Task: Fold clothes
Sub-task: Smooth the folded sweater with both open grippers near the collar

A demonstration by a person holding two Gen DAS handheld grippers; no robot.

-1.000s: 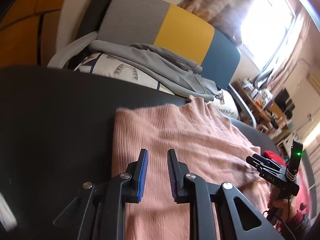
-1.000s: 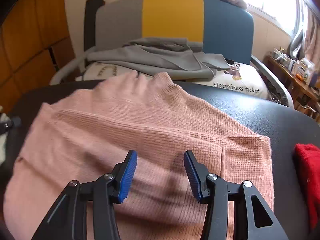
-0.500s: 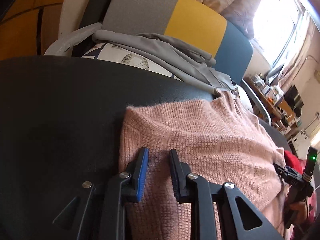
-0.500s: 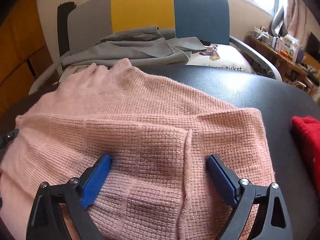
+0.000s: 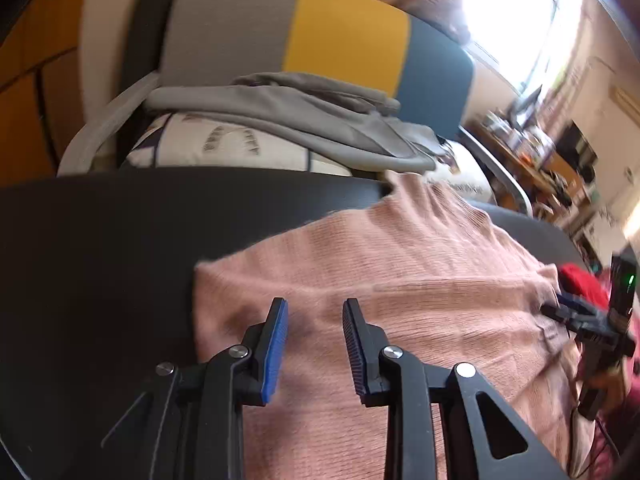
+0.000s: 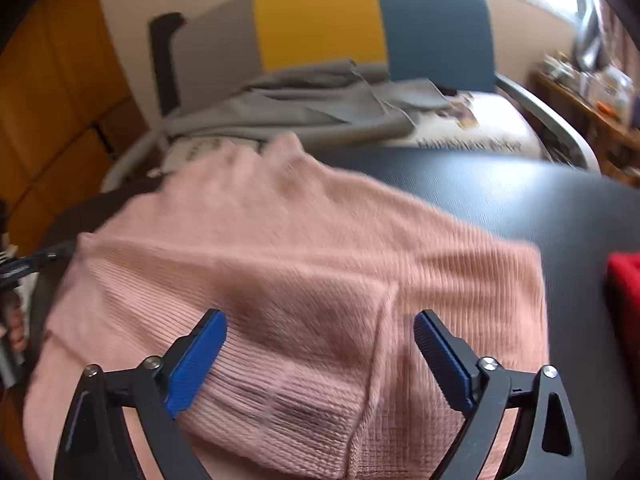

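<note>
A pink knitted sweater (image 5: 420, 288) (image 6: 304, 264) lies spread on the black table (image 5: 100, 248), its collar toward the far edge. My left gripper (image 5: 315, 308) hovers open over the sweater's left part, near its left edge, with nothing between the blue pads. My right gripper (image 6: 320, 324) stands wide open above the sweater's near right part, straddling a raised fold; its jaws hold nothing. The right gripper (image 5: 576, 316) also shows at the right edge of the left wrist view. The left wrist view is blurred.
Behind the table stands a chair with a grey, yellow and blue back (image 5: 320, 40) and a grey garment (image 5: 304, 116) on its cushion. A red garment (image 6: 626, 280) lies on the table at the right. Bare black table (image 6: 520, 196) lies beyond the sweater.
Both grippers have pulled back and risen a little from the sweater. The right gripper opened wide half a second ago and stays wide. The left gripper's gap has widened slightly.
</note>
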